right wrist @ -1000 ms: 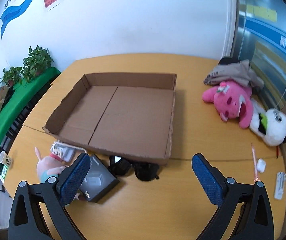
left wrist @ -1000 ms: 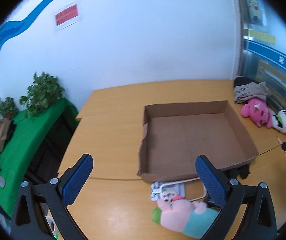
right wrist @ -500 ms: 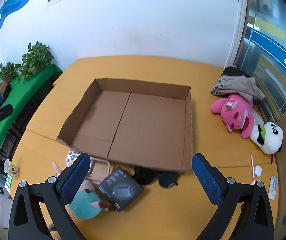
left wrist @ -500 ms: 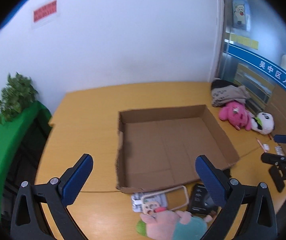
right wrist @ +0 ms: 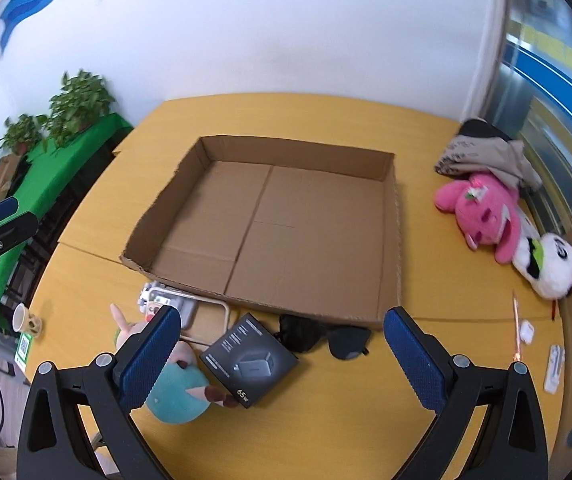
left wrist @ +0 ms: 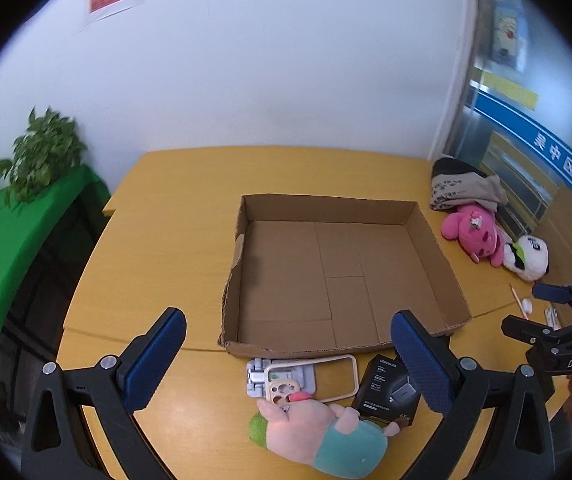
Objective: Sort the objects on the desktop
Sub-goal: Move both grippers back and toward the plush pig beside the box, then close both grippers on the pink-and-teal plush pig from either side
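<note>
Yellow-orange worktop (right wrist: 365, 140) carries an empty shallow cardboard box (right wrist: 278, 216) at its middle, with the loose things crowded along the box's 6 o'clock wall: a pink-and-teal plush toy (left wrist: 317, 436), a black charger carton (right wrist: 250, 360) printed "65W", black sunglasses (right wrist: 325, 338) and a beige phone case (left wrist: 325, 376). Both tools, left tool (left wrist: 286, 360) and right tool (right wrist: 282, 352), hover level over these with blue pads spread wide, gripping nothing; "DAS" reads on the right tool's body at 3 o'clock in the left view.
</note>
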Tool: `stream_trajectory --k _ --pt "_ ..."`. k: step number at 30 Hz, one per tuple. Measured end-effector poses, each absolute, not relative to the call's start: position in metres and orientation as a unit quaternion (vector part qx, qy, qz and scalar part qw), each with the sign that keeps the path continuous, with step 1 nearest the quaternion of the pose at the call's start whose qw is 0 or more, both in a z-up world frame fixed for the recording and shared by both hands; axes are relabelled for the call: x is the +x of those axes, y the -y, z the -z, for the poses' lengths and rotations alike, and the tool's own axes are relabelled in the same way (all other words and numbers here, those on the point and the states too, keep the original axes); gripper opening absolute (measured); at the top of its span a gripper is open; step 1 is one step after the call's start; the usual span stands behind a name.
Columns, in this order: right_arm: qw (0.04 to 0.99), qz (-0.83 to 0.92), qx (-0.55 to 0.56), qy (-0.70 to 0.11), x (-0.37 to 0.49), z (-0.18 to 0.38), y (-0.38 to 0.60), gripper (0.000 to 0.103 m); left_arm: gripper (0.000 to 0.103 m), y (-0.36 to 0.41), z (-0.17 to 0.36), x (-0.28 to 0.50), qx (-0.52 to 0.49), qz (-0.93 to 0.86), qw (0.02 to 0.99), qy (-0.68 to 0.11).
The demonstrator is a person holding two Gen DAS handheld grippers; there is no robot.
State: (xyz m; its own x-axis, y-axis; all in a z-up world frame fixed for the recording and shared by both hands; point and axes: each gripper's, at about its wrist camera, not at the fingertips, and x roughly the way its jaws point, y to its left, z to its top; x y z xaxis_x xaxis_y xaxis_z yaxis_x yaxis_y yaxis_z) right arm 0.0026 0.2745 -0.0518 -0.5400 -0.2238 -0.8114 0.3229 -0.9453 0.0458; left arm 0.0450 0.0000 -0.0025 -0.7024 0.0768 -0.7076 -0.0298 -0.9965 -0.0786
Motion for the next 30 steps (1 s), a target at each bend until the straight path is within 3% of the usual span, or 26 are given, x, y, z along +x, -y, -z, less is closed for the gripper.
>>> stream_trajectory --k 11,21,30 --pt "0.207 0.856 0.47 -0.058 0.001 0.068 -0.254 0.103 0.102 0.024 0.017 0.062 -0.416 -0.907 -0.023 0.065" --pt "0.193 0.848 0.486 -0.081 0.013 0.07 -0.236 0.103 0.102 0.049 0.055 0.052 -0.459 -0.881 0.021 0.113" --pt "0.155 0.854 0.492 -0.07 0.017 0.07 -0.228 0.103 0.102 0.047 0.06 0.028 -0.469 -0.874 0.069 0.101"
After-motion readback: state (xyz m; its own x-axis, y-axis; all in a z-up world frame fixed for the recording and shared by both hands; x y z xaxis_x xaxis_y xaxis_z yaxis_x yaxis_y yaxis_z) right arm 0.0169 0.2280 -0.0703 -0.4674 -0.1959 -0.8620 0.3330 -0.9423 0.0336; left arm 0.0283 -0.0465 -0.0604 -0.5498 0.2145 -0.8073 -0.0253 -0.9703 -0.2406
